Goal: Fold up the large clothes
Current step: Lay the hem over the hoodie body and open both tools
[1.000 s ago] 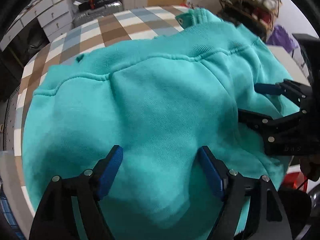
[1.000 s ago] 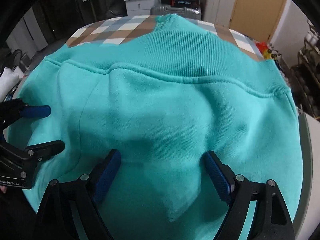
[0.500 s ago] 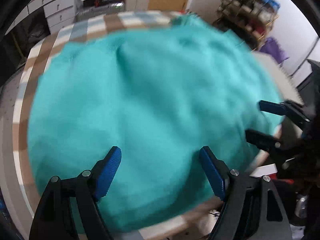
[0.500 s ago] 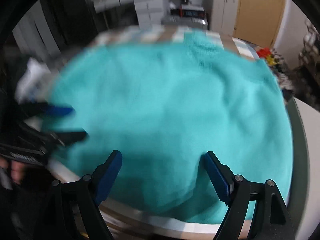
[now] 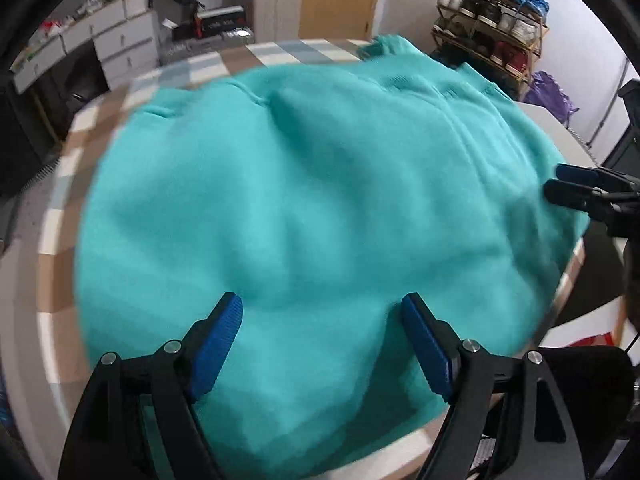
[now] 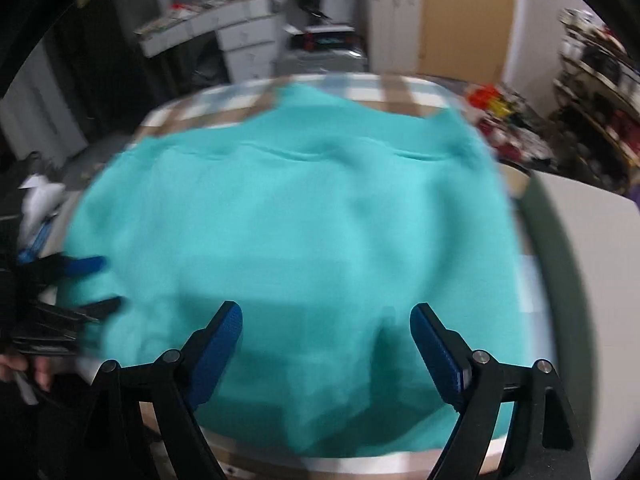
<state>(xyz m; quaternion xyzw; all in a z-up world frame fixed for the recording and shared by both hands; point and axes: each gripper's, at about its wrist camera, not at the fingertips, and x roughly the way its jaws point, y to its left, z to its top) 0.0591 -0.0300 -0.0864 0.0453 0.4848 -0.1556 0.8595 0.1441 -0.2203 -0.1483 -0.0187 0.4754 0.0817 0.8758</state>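
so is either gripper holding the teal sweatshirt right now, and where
Nothing is held: left gripper and right gripper both hover open above the sweatshirt.

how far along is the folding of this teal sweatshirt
Done: the sweatshirt lies on the checked table as a compact, roughly rectangular bundle, ribbed hem at the far side, so at least one fold looks made. In hand: nothing; the left gripper and right gripper are both open above the cloth, gripping nothing. Left: probably a final fold or tidying; blur hides the finer edges.
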